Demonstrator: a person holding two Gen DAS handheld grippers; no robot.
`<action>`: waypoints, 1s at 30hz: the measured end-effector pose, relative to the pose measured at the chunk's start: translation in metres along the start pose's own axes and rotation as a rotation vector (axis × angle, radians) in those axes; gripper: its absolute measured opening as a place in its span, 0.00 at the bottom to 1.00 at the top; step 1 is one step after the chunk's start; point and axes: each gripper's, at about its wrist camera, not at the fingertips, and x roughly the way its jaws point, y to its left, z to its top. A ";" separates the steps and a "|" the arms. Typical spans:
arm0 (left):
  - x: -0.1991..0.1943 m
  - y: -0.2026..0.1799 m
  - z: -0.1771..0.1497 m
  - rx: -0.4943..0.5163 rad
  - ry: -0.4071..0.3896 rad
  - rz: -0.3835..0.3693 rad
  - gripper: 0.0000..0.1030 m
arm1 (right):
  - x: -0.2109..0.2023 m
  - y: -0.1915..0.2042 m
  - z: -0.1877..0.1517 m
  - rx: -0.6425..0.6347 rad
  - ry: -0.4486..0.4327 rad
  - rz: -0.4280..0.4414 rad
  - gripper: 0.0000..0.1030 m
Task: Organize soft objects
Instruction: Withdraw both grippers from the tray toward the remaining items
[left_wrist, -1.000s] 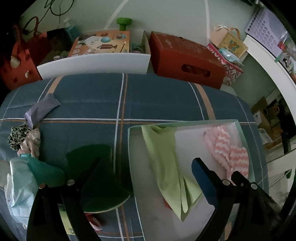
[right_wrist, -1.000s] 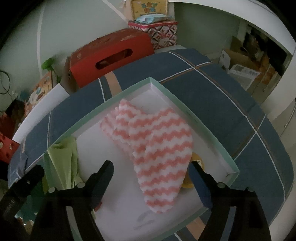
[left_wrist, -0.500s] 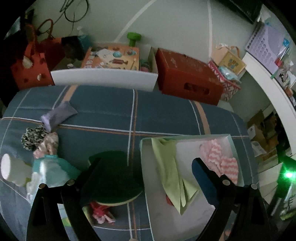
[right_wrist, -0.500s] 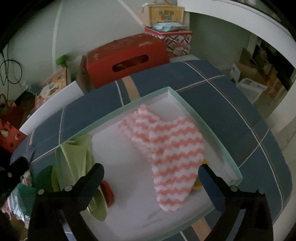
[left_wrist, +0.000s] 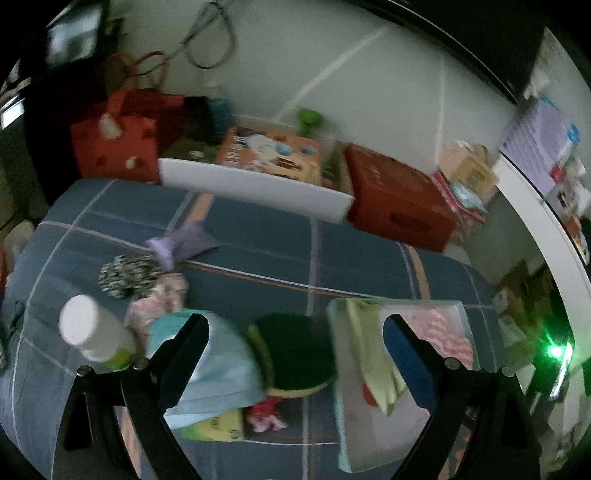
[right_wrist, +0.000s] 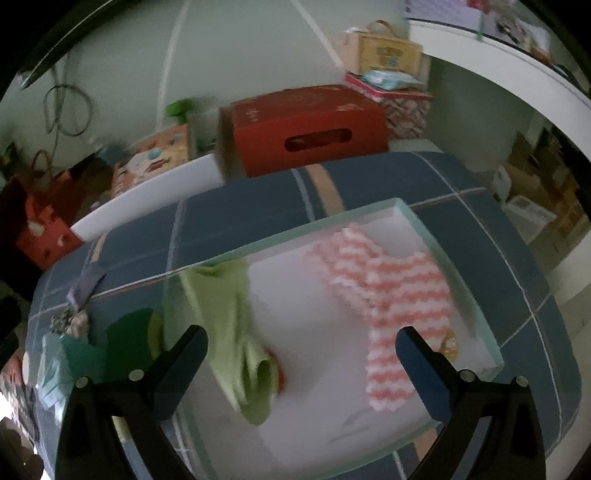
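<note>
Both grippers lifted back, fingers (right_wrist: 417, 354) wide, empty, striped cloth (right_wrist: 388, 299) lengthwise in tray (right_wrist: 491, 354)

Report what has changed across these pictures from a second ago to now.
Both grippers pulled up and back, so more of the bed shows. The right gripper opened wider above the pink striped cloth, holding nothing. The left gripper remains open and empty. The cloths in the tray have not moved.

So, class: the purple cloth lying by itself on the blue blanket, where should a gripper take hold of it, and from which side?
Grip the purple cloth at its bunched, knotted-looking end, nearest the spotted fabric. That end stands up in a ridge the fingers can close on, while the rest lies flat on the blanket. Come from above, probably with the left gripper, which looks open and empty.
</note>
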 end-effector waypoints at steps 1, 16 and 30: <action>-0.003 0.009 -0.001 -0.016 -0.009 0.015 0.93 | -0.002 0.006 -0.001 -0.013 0.000 0.013 1.00; -0.029 0.136 -0.034 -0.265 -0.021 0.159 0.93 | -0.013 0.075 -0.023 -0.150 -0.005 0.144 1.00; -0.021 0.174 -0.051 -0.357 0.046 0.176 0.93 | -0.021 0.158 -0.055 -0.351 0.002 0.300 1.00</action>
